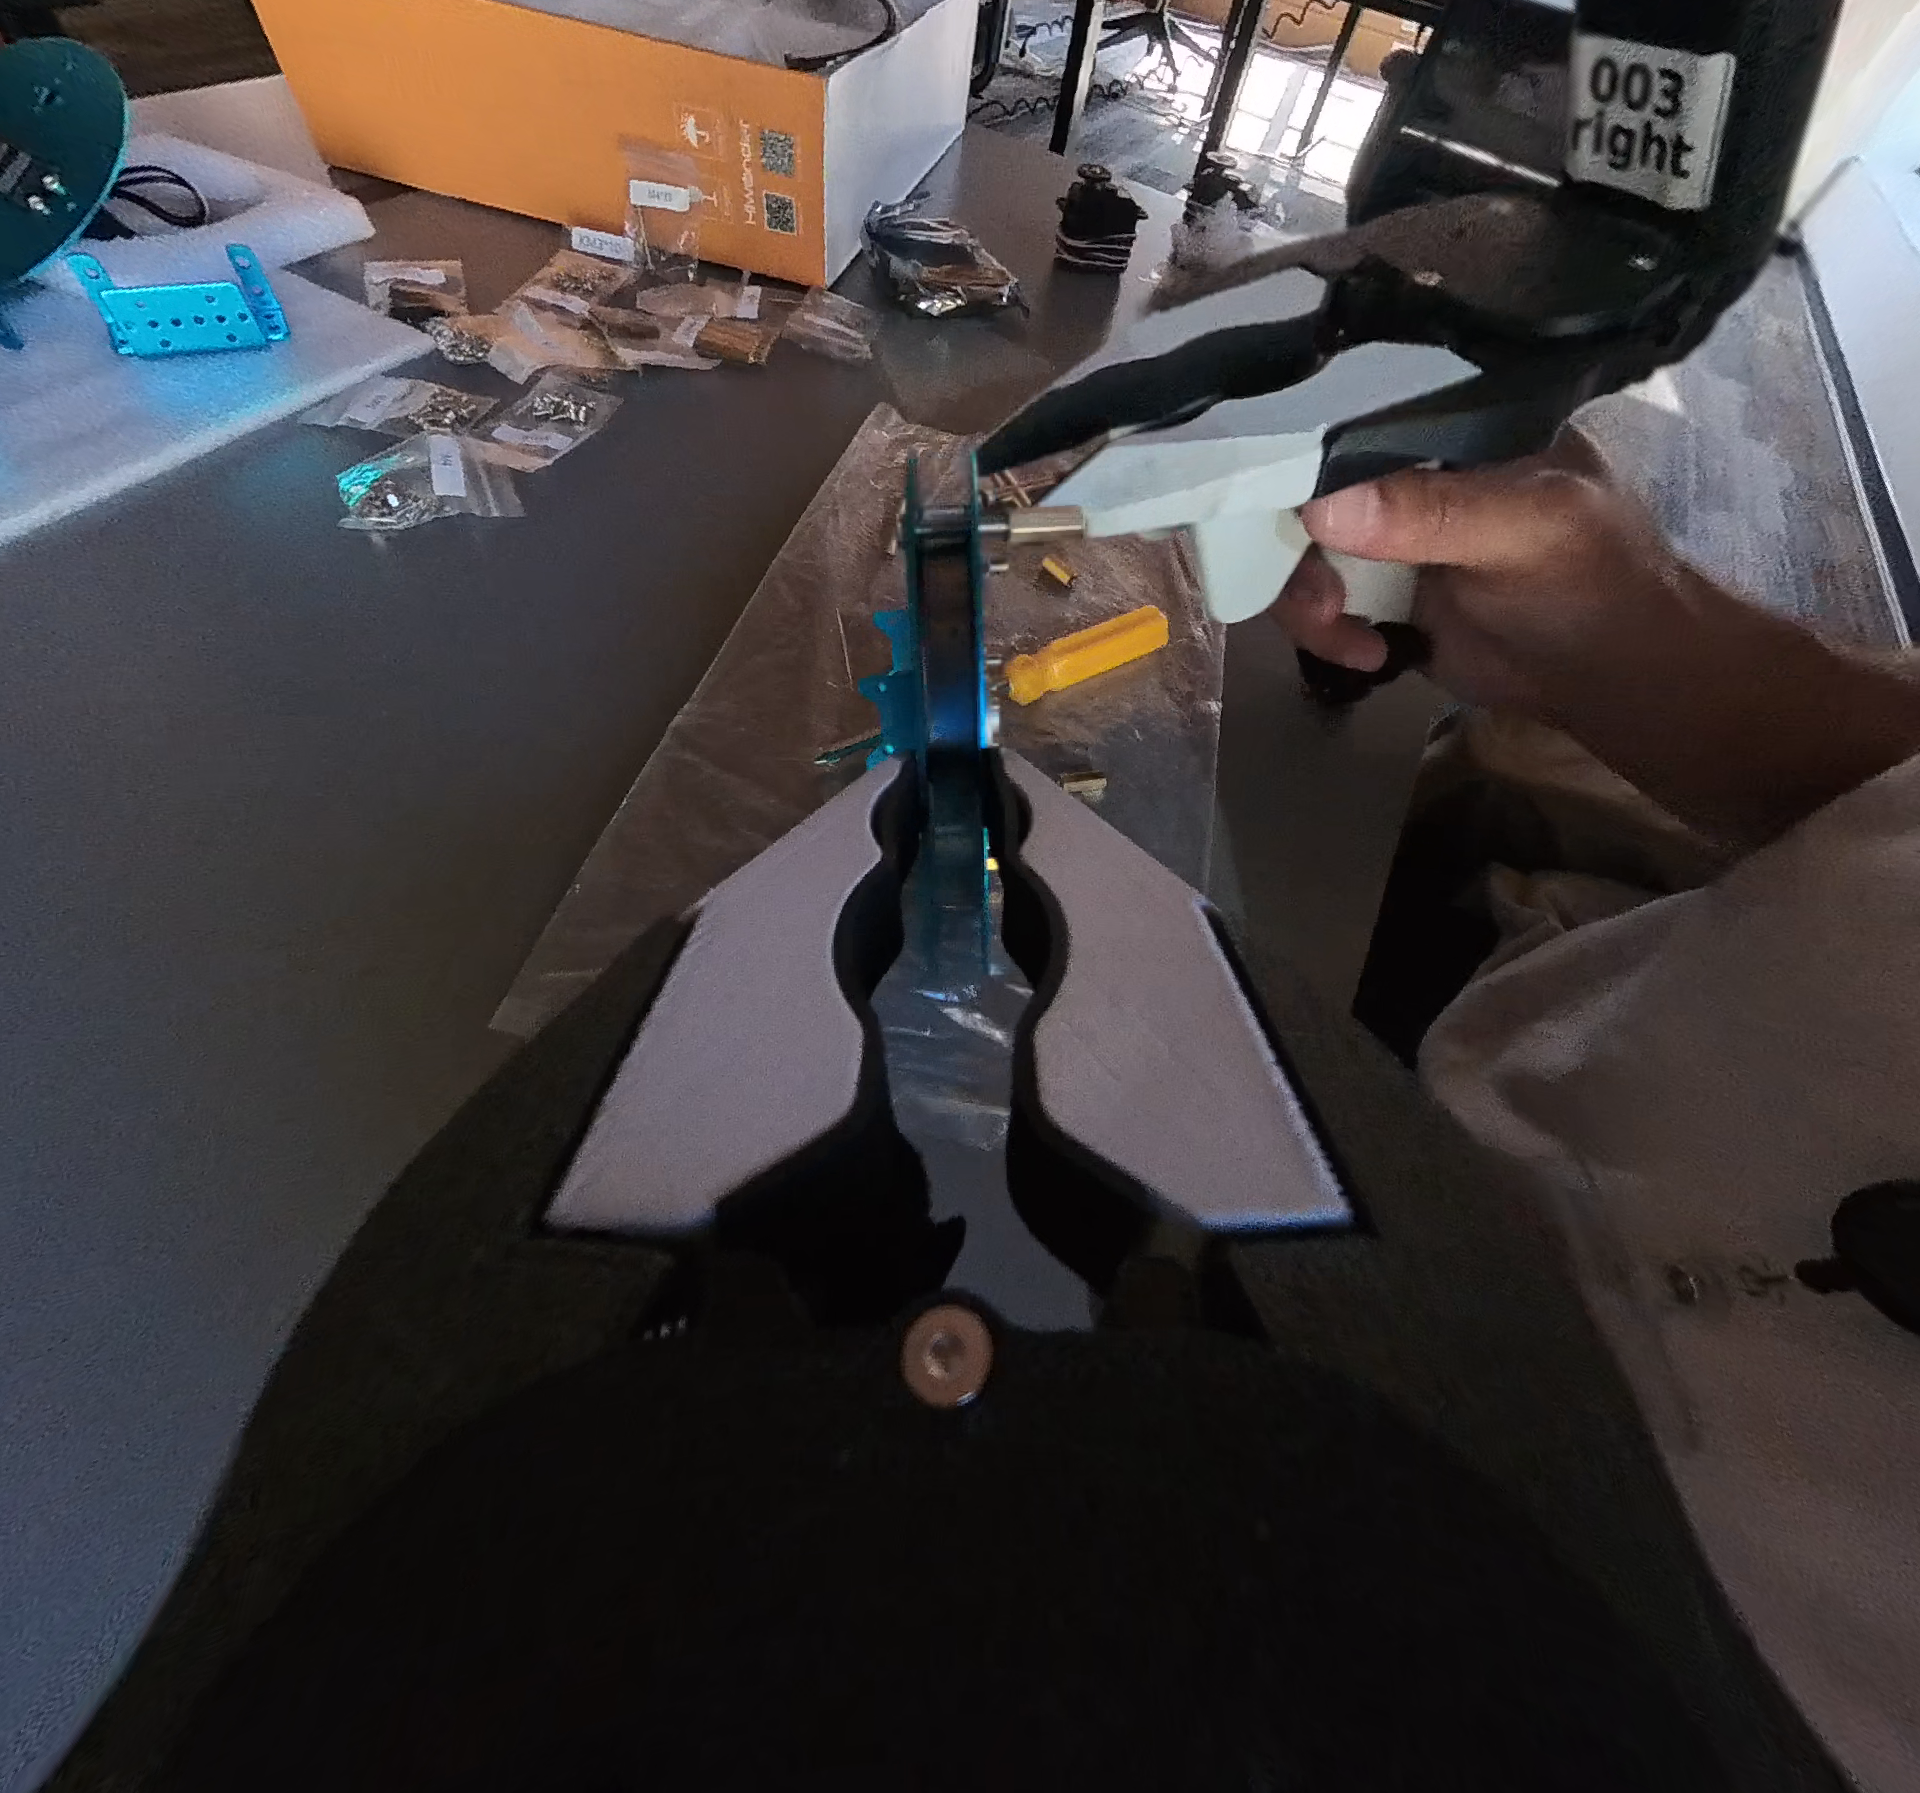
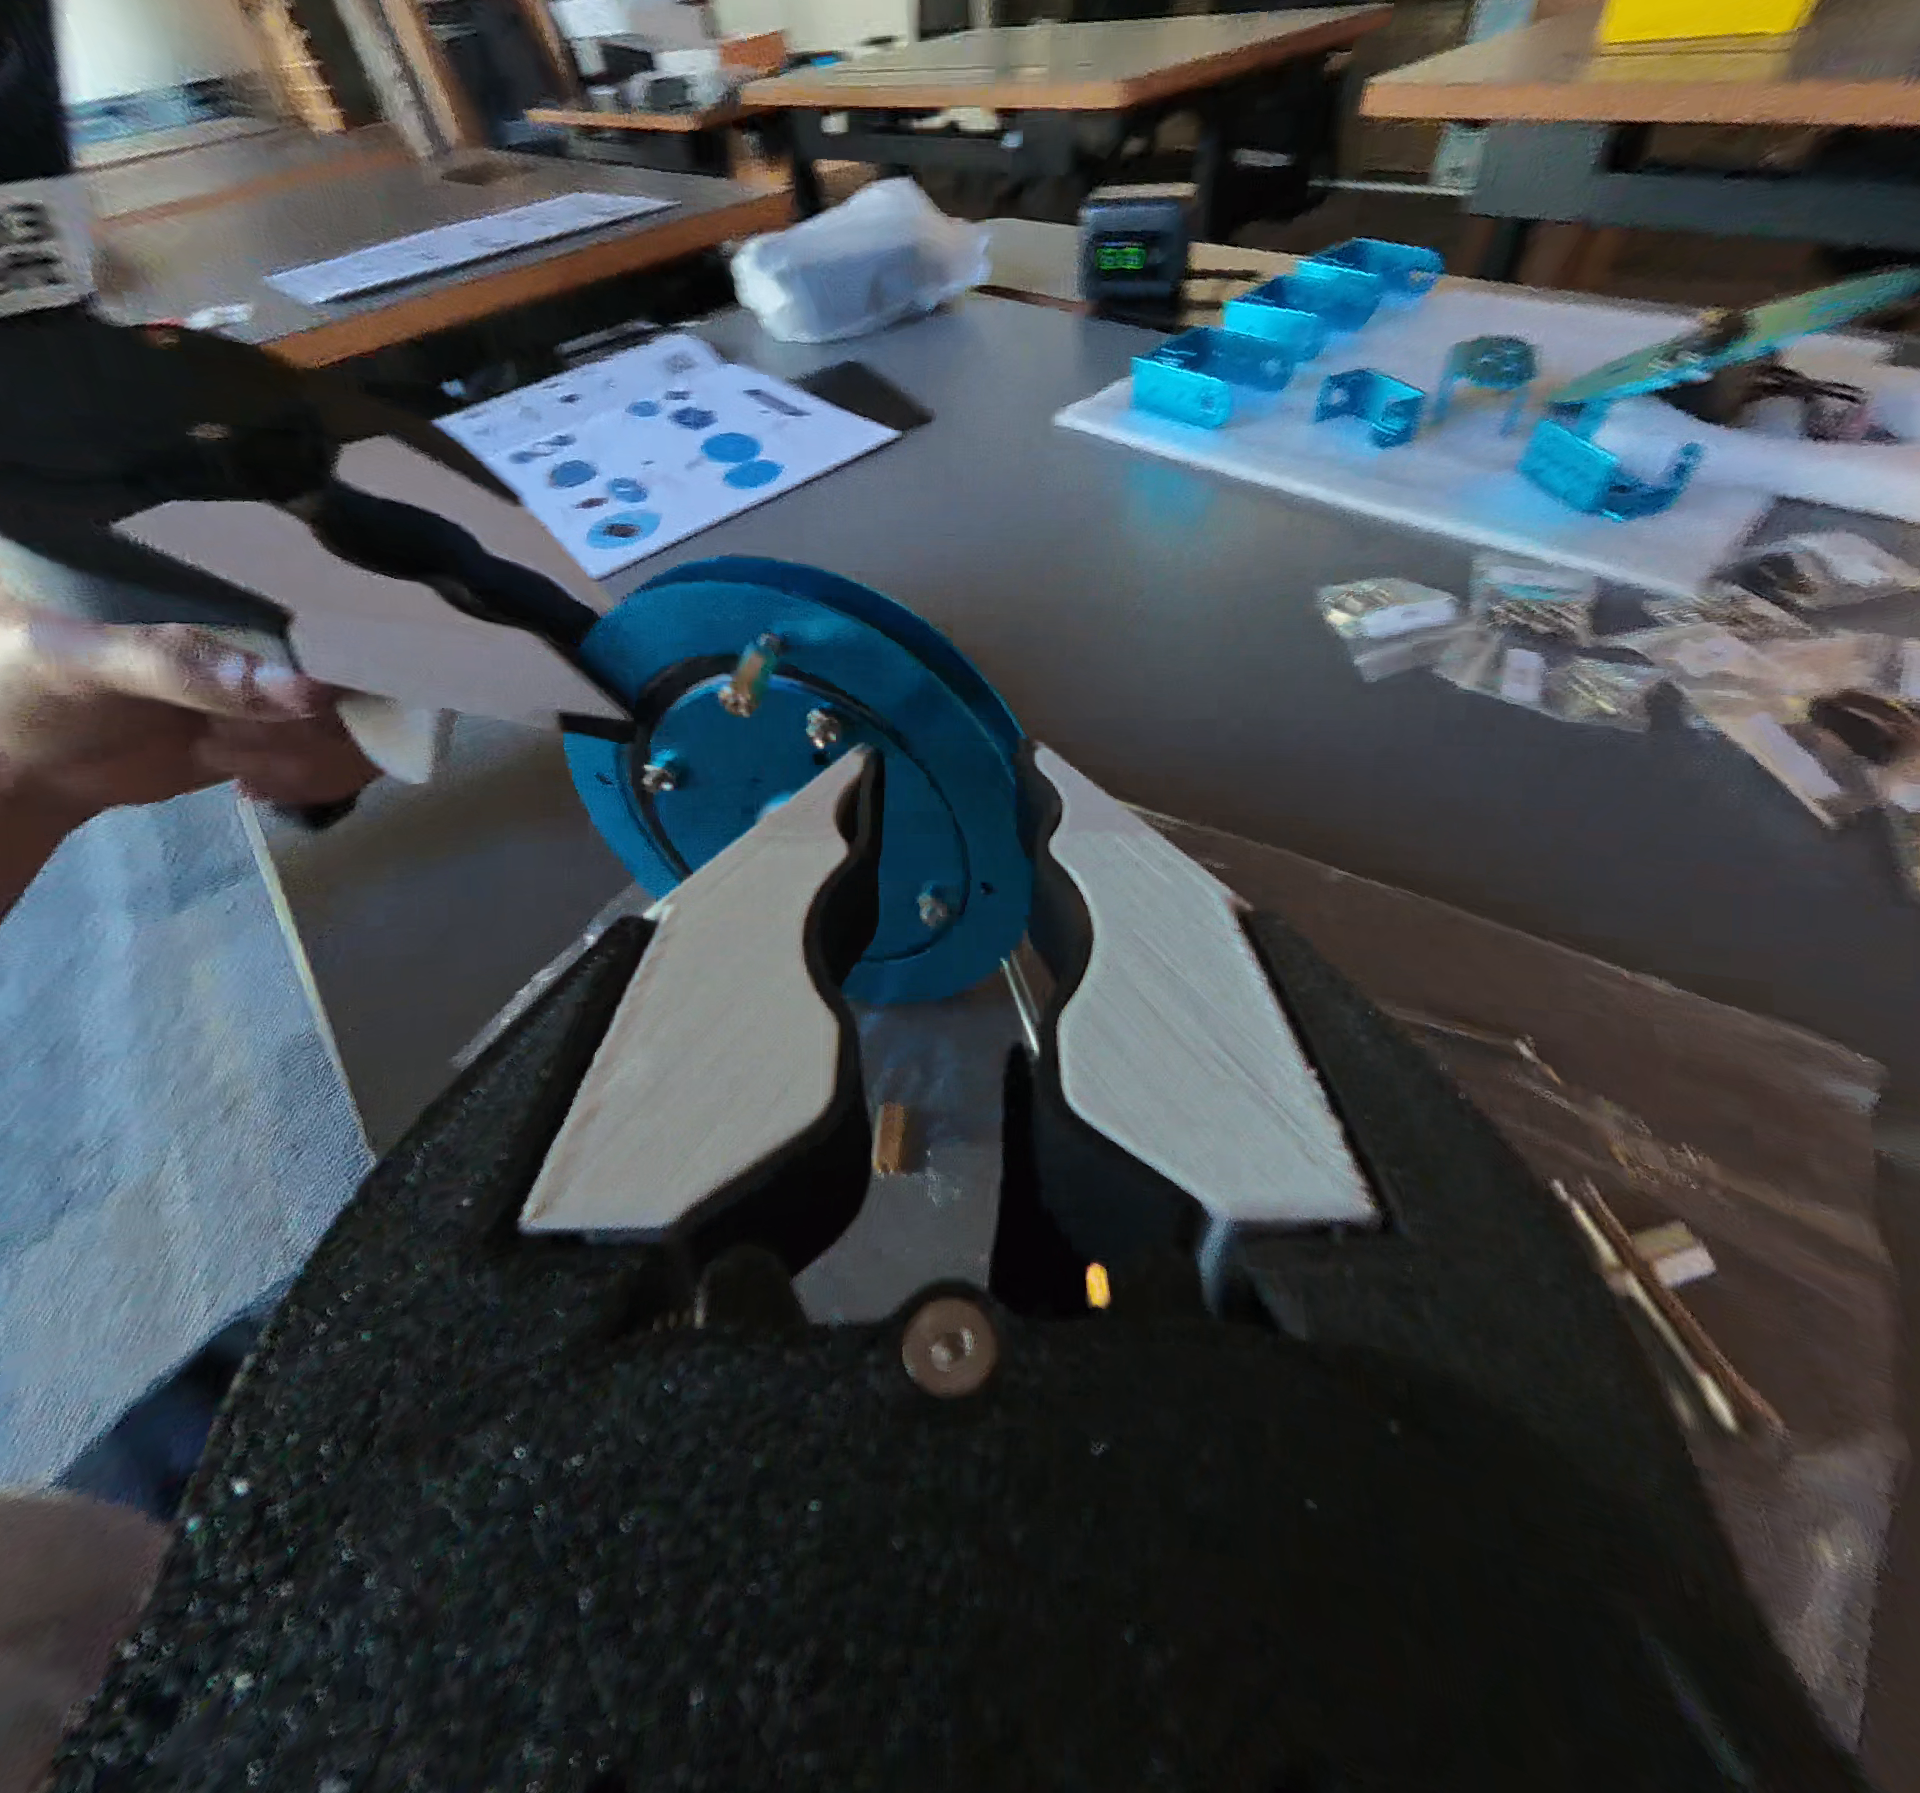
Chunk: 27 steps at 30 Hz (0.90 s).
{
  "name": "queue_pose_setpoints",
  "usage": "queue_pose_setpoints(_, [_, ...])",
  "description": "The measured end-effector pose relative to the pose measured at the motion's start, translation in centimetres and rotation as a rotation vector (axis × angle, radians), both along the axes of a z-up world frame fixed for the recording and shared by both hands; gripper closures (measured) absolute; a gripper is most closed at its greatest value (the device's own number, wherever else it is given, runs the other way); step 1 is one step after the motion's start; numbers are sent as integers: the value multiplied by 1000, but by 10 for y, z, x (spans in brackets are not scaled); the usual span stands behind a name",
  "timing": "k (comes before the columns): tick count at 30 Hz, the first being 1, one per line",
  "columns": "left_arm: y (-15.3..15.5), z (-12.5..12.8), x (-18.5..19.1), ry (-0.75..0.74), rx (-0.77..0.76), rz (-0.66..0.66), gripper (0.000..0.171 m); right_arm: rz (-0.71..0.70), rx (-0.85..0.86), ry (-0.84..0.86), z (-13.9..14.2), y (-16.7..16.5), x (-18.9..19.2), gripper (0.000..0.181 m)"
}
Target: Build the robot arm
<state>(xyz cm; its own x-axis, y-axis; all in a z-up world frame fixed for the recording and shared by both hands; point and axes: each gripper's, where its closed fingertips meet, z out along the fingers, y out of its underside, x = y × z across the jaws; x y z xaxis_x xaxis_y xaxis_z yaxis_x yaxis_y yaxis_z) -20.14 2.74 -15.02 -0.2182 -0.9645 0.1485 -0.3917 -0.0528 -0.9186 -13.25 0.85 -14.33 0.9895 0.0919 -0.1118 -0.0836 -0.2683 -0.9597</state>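
My left gripper [image 1: 954, 772] is shut on the rim of a blue round disc assembly [image 1: 948, 663], which it holds upright and edge-on above a clear plastic sheet [image 1: 727, 756]. In the right wrist view the left gripper [image 2: 597, 673] grips the left edge of the disc assembly [image 2: 914, 808], whose face carries screws and a short standoff [image 2: 750, 673]. My right gripper [image 2: 951, 756] has its fingers slightly apart, right in front of the disc face. In the left wrist view the right gripper [image 1: 1023, 488] reaches in from the upper right beside a metal standoff [image 1: 1039, 525].
On the sheet lie a yellow screwdriver handle [image 1: 1086, 652] and a loose brass standoff [image 2: 888, 1146]. An orange and white box [image 1: 540, 102], small bags of screws [image 1: 499, 361], a printed manual [image 2: 665, 455] and blue brackets [image 2: 1351, 341] on white foam lie around. A hand [image 1: 1507, 580] holds the right gripper.
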Motion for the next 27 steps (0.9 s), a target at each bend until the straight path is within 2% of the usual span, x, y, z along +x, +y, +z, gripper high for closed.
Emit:
queue_pose_setpoints(1, [0,0,1,-3,-9,24,160,-44,-12,0,-3,-5,5,157])
queue_pose_setpoints(3, [-2,1,1,-11,-8,57,160,-29,17,78,-1,-12,-5,156])
queue_pose_setpoints(4, [-4,1,2,-16,-1,70,160,-3,32,128,1,-12,-14,156])
queue_pose_setpoints(10, [-11,3,4,-16,49,144,160,12,13,153,-3,3,-20,163])
queue_pose_setpoints(13, [-14,2,3,-14,71,144,161,20,42,152,3,1,-21,179])
queue_pose_setpoints(22, [-17,3,5,-3,72,153,160,17,14,164,-2,-5,-23,173])
queue_pose_setpoints(27, [-18,2,3,18,149,149,159,19,11,147,-2,-2,-22,181])
